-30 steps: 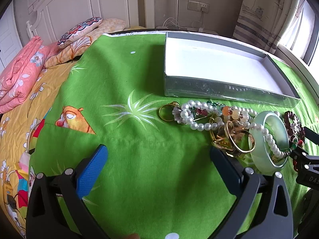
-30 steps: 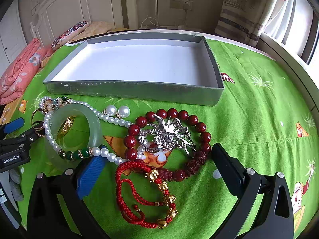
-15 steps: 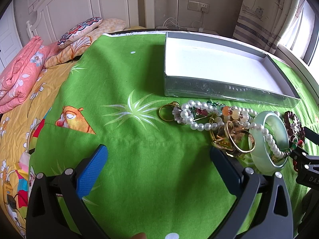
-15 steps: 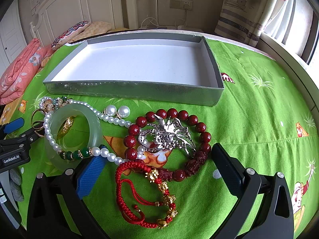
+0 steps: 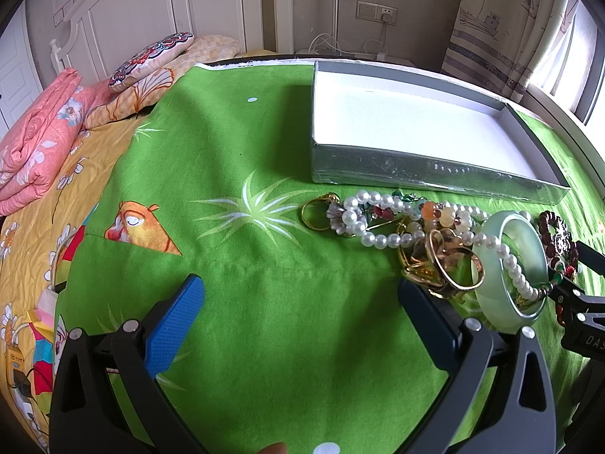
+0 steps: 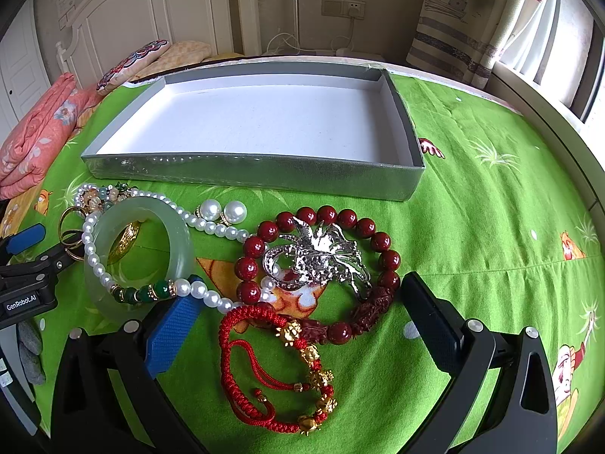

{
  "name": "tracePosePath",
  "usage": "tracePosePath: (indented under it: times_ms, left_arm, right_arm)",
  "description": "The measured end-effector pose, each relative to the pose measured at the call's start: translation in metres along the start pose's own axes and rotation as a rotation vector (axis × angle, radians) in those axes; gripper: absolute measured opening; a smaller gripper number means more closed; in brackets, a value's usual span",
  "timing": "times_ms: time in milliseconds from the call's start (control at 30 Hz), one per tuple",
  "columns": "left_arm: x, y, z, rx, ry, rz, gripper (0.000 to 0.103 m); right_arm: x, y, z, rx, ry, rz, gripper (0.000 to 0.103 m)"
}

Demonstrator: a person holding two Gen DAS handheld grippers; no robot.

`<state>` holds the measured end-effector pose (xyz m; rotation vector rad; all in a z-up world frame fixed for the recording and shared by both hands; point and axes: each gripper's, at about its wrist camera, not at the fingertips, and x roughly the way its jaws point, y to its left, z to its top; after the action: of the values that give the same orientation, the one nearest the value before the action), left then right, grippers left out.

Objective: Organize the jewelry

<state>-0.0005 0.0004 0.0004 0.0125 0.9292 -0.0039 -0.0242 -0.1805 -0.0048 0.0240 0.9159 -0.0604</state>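
A pile of jewelry lies on the green bedspread in front of a shallow grey box (image 6: 242,179) with a bare white floor. In the right wrist view I see a pale jade bangle (image 6: 177,227), a pearl necklace (image 6: 211,227), a dark red bead bracelet (image 6: 329,217), a silver brooch (image 6: 321,257) and a red cord bracelet with gold beads (image 6: 261,408). My right gripper (image 6: 298,302) stands open over the red bracelets. My left gripper (image 5: 302,295) is open above bare cloth, left of the gold rings (image 5: 446,261) and bangle (image 5: 495,291).
The box (image 5: 416,166) sits behind the pile, toward the headboard. Folded pink bedding (image 5: 34,147) and pillows (image 5: 151,60) lie at the far left. A curtain and window stand at the right. Green cloth stretches left of the jewelry.
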Motion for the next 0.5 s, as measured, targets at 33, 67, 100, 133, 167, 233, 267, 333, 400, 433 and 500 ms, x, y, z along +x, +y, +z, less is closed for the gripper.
tracePosePath:
  times_ms: [33,67,100,133,167,233,267,333,400,433,500]
  left_arm:
    - [0.0,0.0001,-0.0001,0.0,0.0,0.0,0.101]
    - [0.0,0.0,0.0,0.0,0.0,0.0,0.101]
    - [0.0,0.0,0.0,0.0,0.0,0.0,0.101]
    - [-0.0001,0.0001,-0.0001,0.0,0.0,0.0,0.101]
    - [0.0,0.0,0.0,0.0,0.0,0.0,0.101]
    - [-0.0001,0.0001,-0.0001,0.0,0.0,0.0,0.101]
    - [0.0,0.0,0.0,0.0,0.0,0.0,0.101]
    - [-0.0001,0.0001,-0.0001,0.0,0.0,0.0,0.101]
    - [0.0,0.0,0.0,0.0,0.0,0.0,0.101]
    - [-0.0002,0.0002,-0.0002,0.0,0.0,0.0,0.101]
    - [0.0,0.0,0.0,0.0,0.0,0.0,0.101]
  right_arm:
    - [-0.0006,-0.0012,0.0004,-0.001,0.0,0.0,0.099]
    - [-0.0006,-0.0012,0.0004,0.0,0.0,0.0,0.099]
    - [-0.0005,-0.001,0.0003,0.0,0.0,0.001,0.099]
    - [-0.0004,-0.0011,0.0001,0.0,0.0,0.001,0.099]
    - [-0.0005,-0.0006,0.0001,0.0,-0.001,0.0,0.099]
    - [-0.0004,-0.0004,0.0001,0.0,0.0,0.0,0.099]
    - [-0.0004,-0.0003,0.0,0.0,0.0,0.0,0.099]
    - [-0.0003,-0.0002,-0.0003,0.0,-0.001,0.0,0.099]
    - [-0.0002,0.0001,-0.0001,0.0,0.0,0.0,0.099]
    - [-0.0002,-0.0003,-0.0003,0.0,0.0,0.0,0.099]
    - [-0.0002,-0.0002,-0.0003,0.0,0.0,0.0,0.099]
